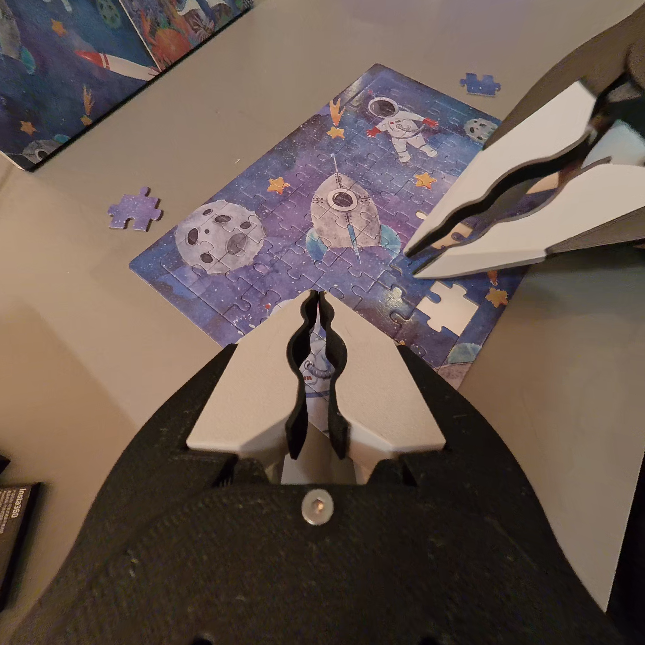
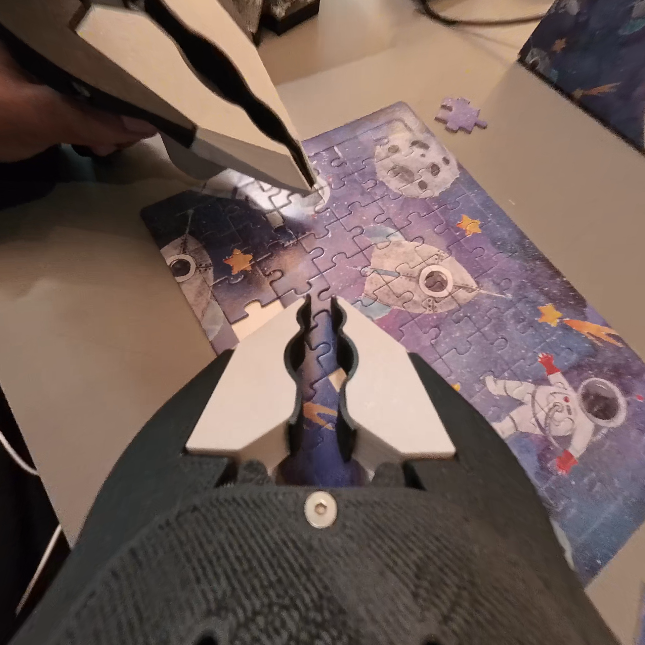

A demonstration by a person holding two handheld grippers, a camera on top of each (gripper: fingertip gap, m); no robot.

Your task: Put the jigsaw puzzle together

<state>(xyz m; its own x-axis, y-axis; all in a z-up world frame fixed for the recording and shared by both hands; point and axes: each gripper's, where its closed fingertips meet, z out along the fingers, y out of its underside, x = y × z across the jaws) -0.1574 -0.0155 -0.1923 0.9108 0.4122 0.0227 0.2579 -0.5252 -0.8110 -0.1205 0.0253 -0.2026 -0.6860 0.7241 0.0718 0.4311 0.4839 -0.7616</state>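
A space-themed jigsaw puzzle (image 1: 279,223) lies flat on the grey table, nearly whole, and also shows in the right wrist view (image 2: 488,279). One piece-shaped hole (image 1: 446,310) shows pale backing near its edge, and the same hole shows in the right wrist view (image 2: 258,317). Two loose purple pieces lie beside it, one (image 1: 134,214) on the left and one (image 1: 480,83) at the far side; only the first shows in the right wrist view (image 2: 459,118). My left gripper (image 1: 316,293) is shut and empty, tips down on the puzzle. My right gripper (image 2: 321,300) is narrowly open and empty, next to the hole.
The puzzle box (image 1: 69,76) with the same space picture stands at the back left and shows in the right wrist view (image 2: 593,69). A black box (image 1: 17,523) lies at the near left. Cables (image 2: 471,14) run along the far table edge. There is about 6 centimeters between the tips of the two grippers. From the left gripper's tips to the space-themed jigsaw puzzle (image 1: 279,223) is close to 8 centimeters.
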